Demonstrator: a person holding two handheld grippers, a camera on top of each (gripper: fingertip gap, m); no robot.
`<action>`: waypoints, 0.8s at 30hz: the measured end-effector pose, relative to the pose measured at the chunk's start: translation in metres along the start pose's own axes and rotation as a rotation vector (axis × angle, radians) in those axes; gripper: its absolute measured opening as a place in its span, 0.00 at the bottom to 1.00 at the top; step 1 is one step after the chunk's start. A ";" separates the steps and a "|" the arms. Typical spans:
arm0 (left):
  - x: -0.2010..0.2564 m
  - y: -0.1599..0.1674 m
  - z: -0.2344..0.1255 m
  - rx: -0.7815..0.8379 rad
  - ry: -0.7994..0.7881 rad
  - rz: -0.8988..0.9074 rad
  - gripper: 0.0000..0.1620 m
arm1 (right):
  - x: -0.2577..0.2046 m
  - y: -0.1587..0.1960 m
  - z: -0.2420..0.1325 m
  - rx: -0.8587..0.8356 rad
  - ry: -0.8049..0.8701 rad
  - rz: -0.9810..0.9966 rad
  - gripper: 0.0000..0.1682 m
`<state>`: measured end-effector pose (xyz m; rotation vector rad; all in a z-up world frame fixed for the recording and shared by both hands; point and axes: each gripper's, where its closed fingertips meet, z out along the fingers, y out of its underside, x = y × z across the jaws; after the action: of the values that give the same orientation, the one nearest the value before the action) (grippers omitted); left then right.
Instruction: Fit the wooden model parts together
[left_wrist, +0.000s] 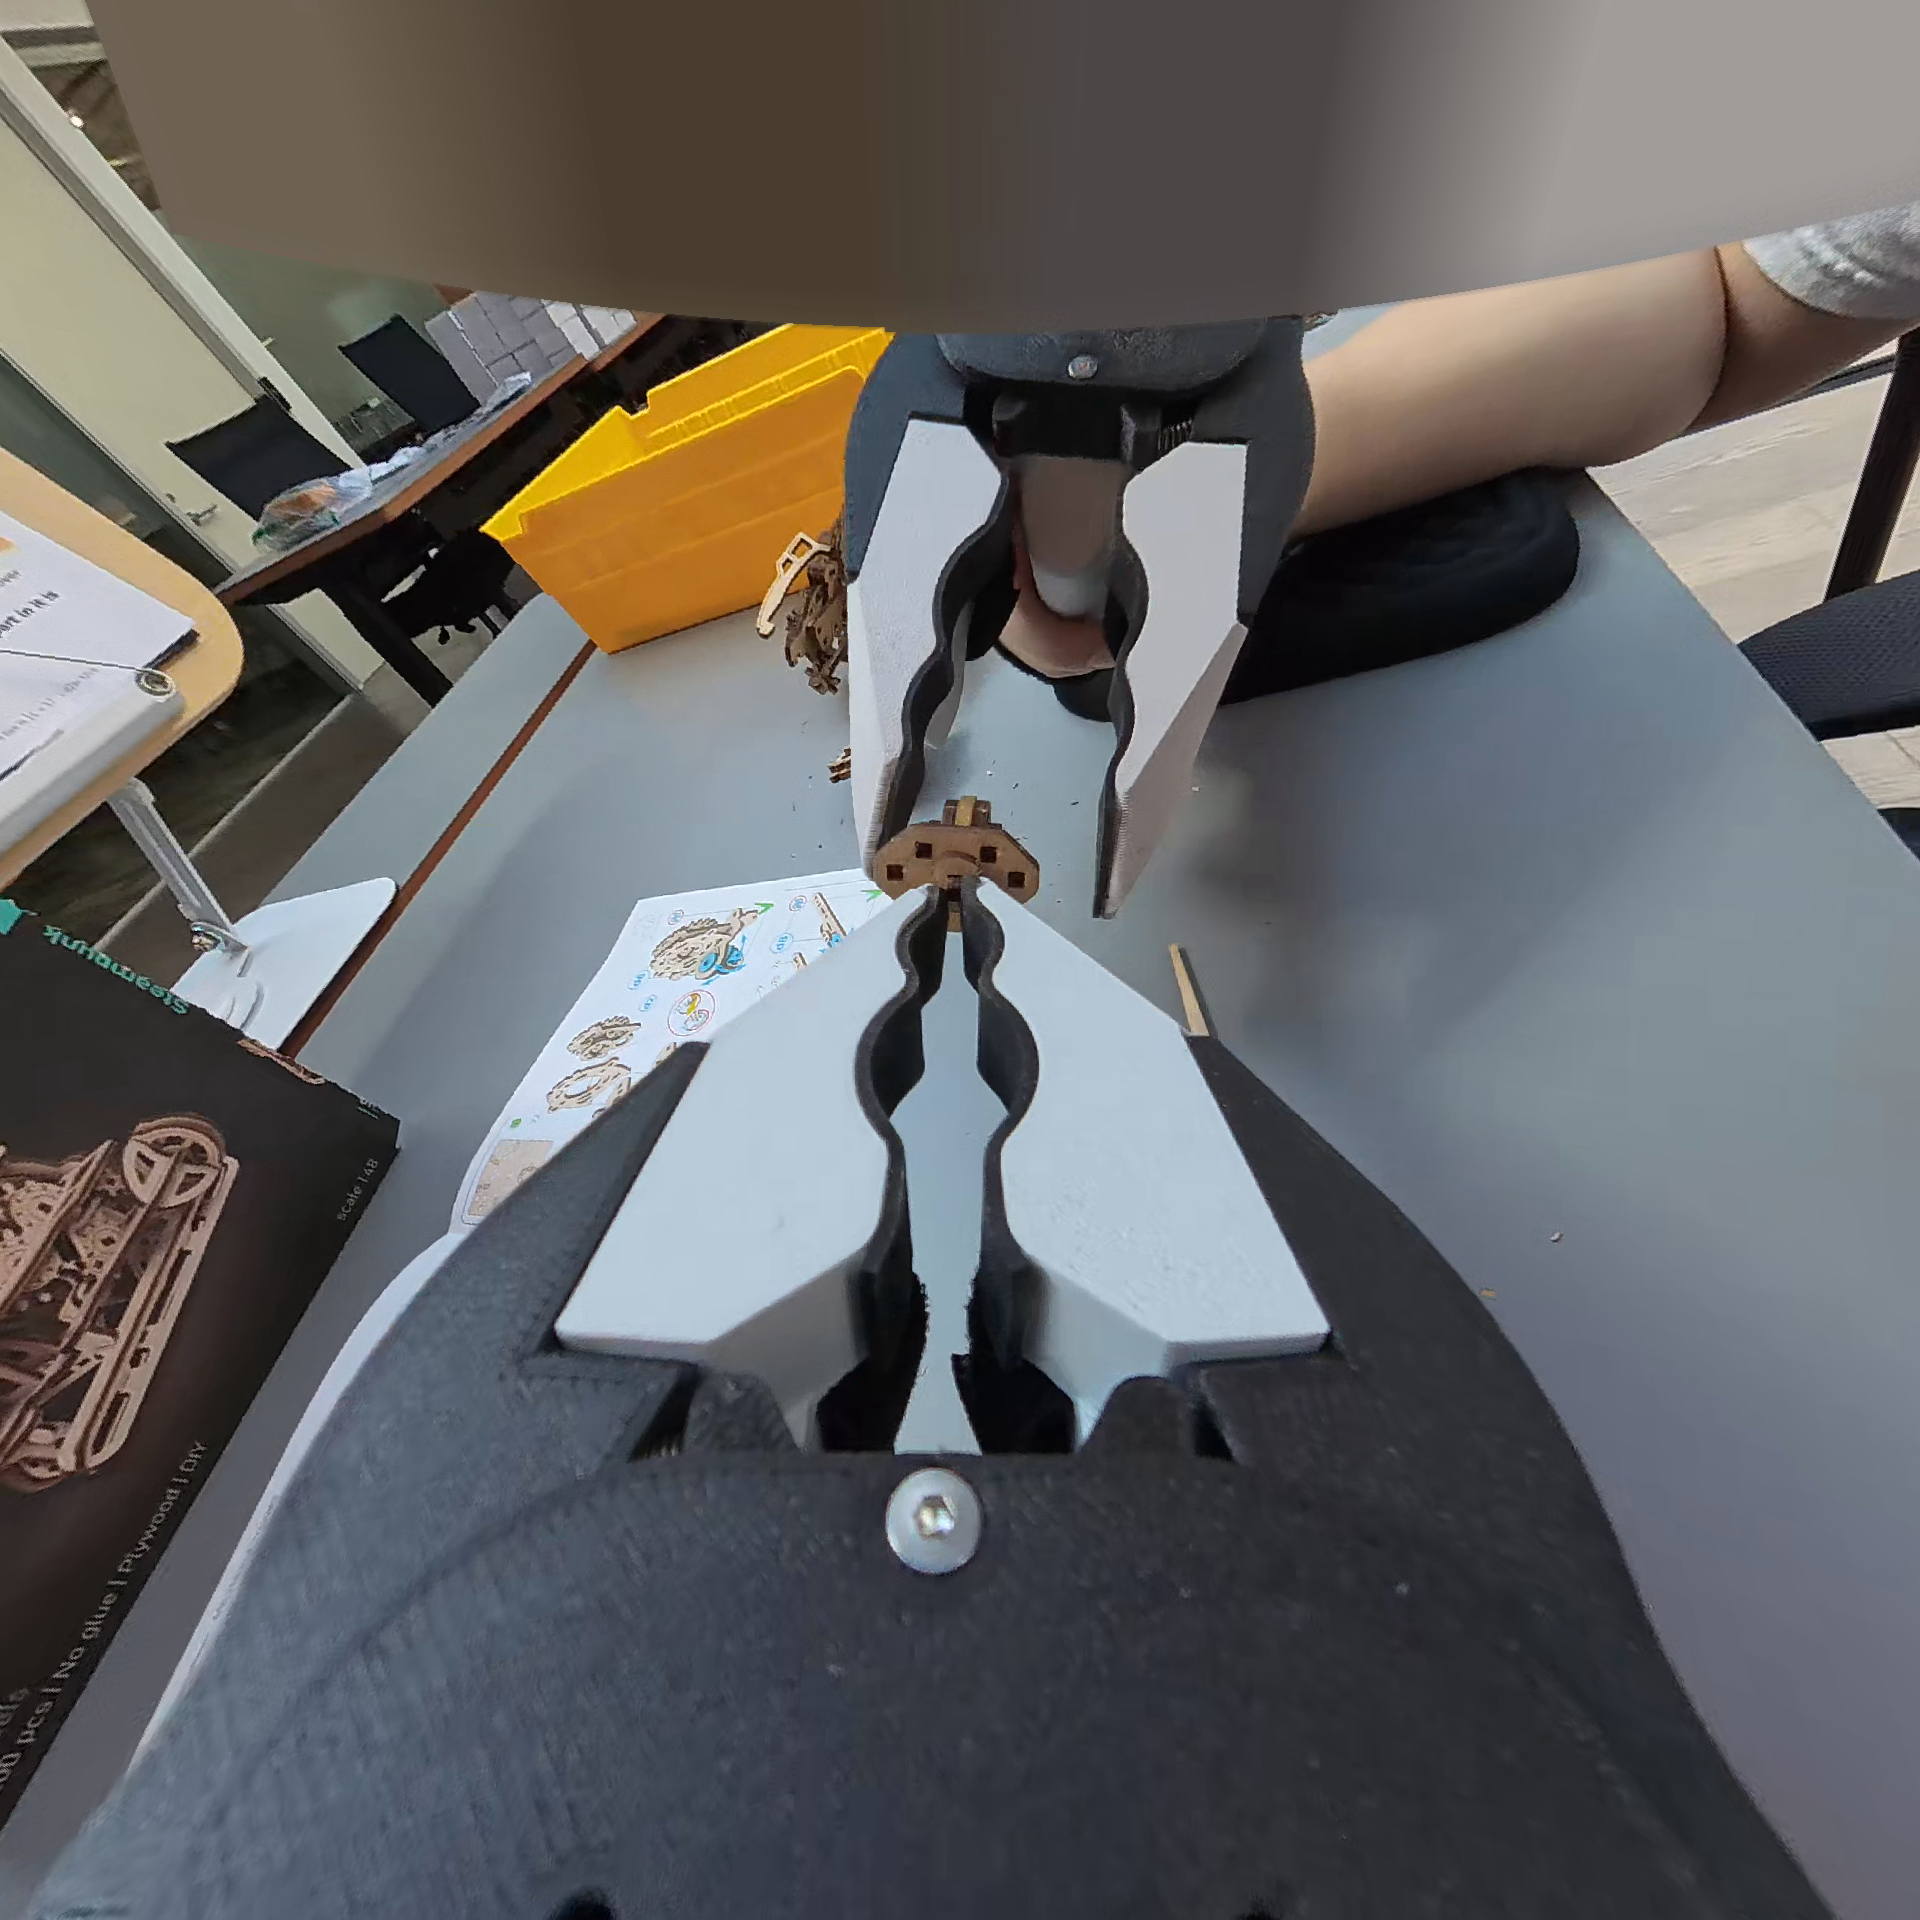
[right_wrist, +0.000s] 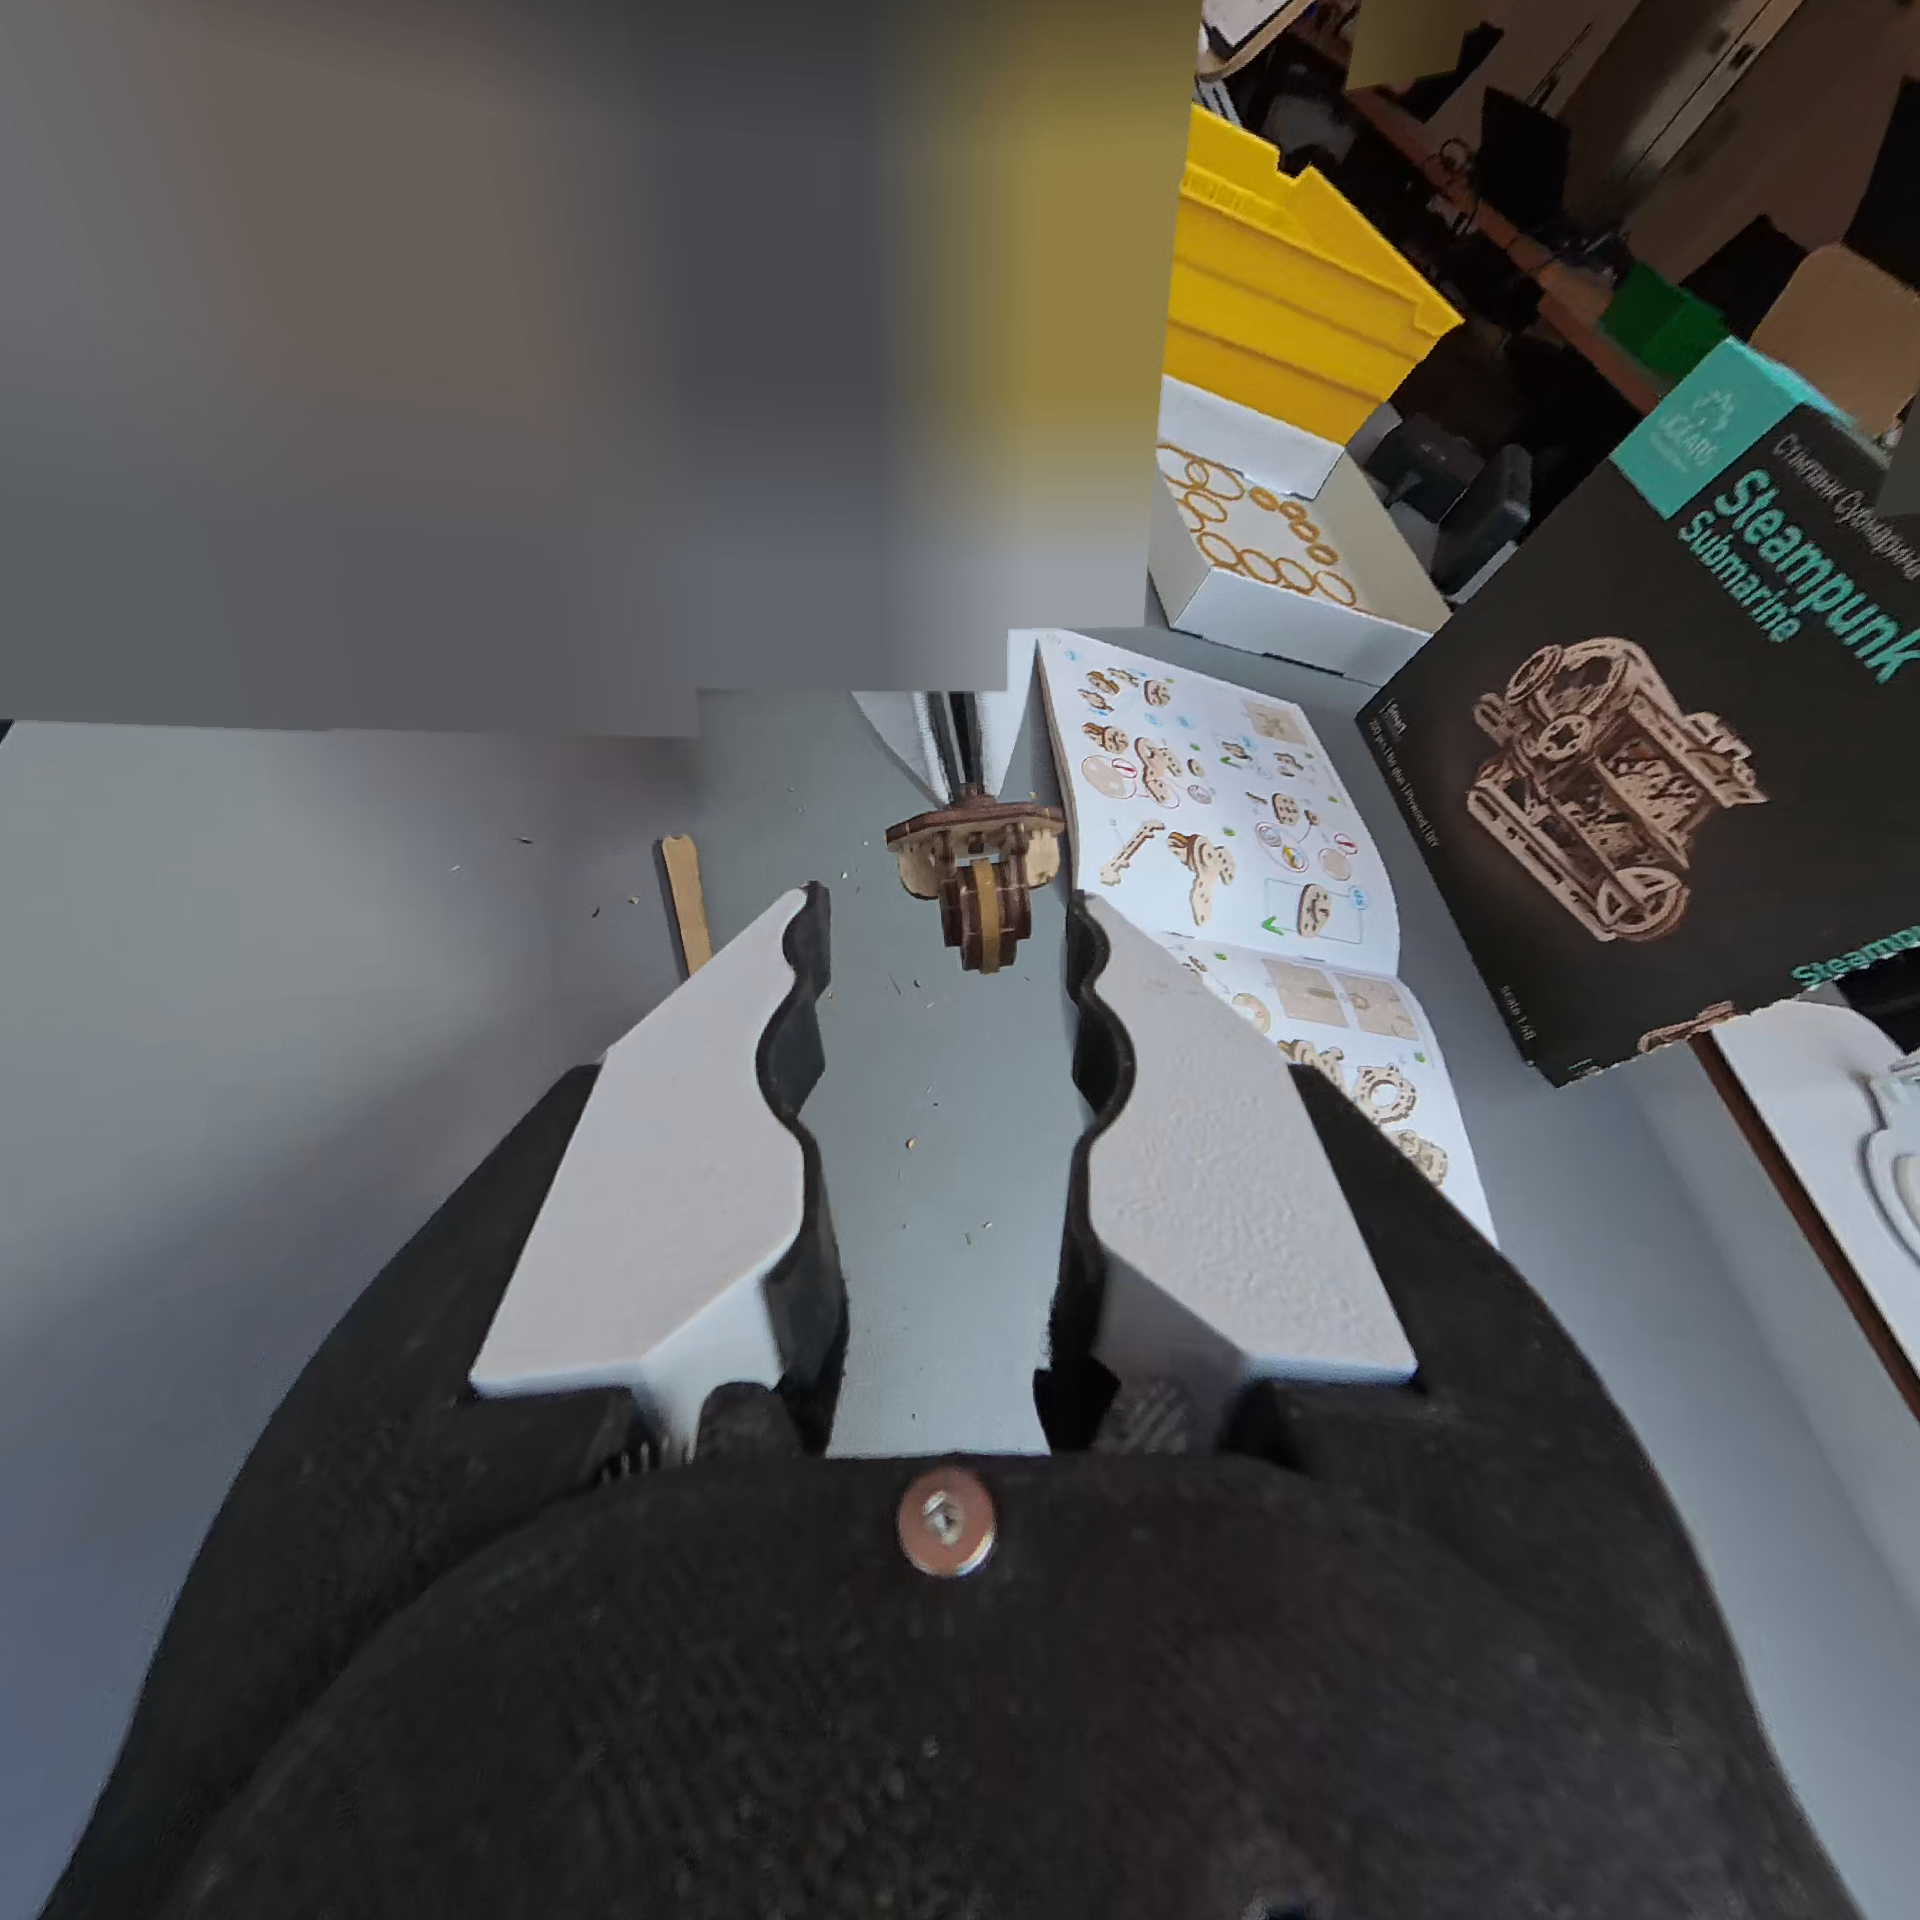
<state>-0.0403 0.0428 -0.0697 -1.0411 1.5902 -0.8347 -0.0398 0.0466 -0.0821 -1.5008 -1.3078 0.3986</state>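
My left gripper (left_wrist: 952, 906) is shut on a small wooden sub-assembly (left_wrist: 956, 860), a flat plate with square holes, held above the grey table (left_wrist: 1455, 1039). In the right wrist view the same sub-assembly (right_wrist: 977, 878) hangs with a wheel-like part underneath, pinched by the left gripper's tips behind it. My right gripper (right_wrist: 945, 920) is open and empty; the wheel part sits just beyond and between its fingertips. In the left wrist view the right gripper (left_wrist: 992, 862) faces mine, its fingers on either side of the piece, the left one close to the plate's edge.
An open instruction booklet (right_wrist: 1236, 831) lies on the table beside a dark model box (right_wrist: 1662, 748). A yellow bin (left_wrist: 696, 488), a white tray of wooden rings (right_wrist: 1278, 561), a partly built wooden model (left_wrist: 810, 603), a wooden stick (right_wrist: 686, 904) and a person's arm (left_wrist: 1507, 384) are nearby.
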 end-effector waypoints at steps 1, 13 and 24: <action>0.000 -0.002 0.000 0.009 -0.004 0.010 0.00 | 0.001 -0.003 -0.001 0.009 0.025 -0.037 0.24; 0.015 -0.005 0.001 0.017 0.028 0.145 0.00 | -0.006 -0.004 -0.001 -0.018 0.055 -0.180 0.19; 0.014 -0.003 0.002 0.011 0.013 0.153 0.00 | -0.005 -0.002 -0.001 -0.070 0.093 -0.231 0.16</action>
<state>-0.0392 0.0290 -0.0724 -0.8951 1.6523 -0.7463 -0.0418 0.0421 -0.0821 -1.3890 -1.4140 0.1335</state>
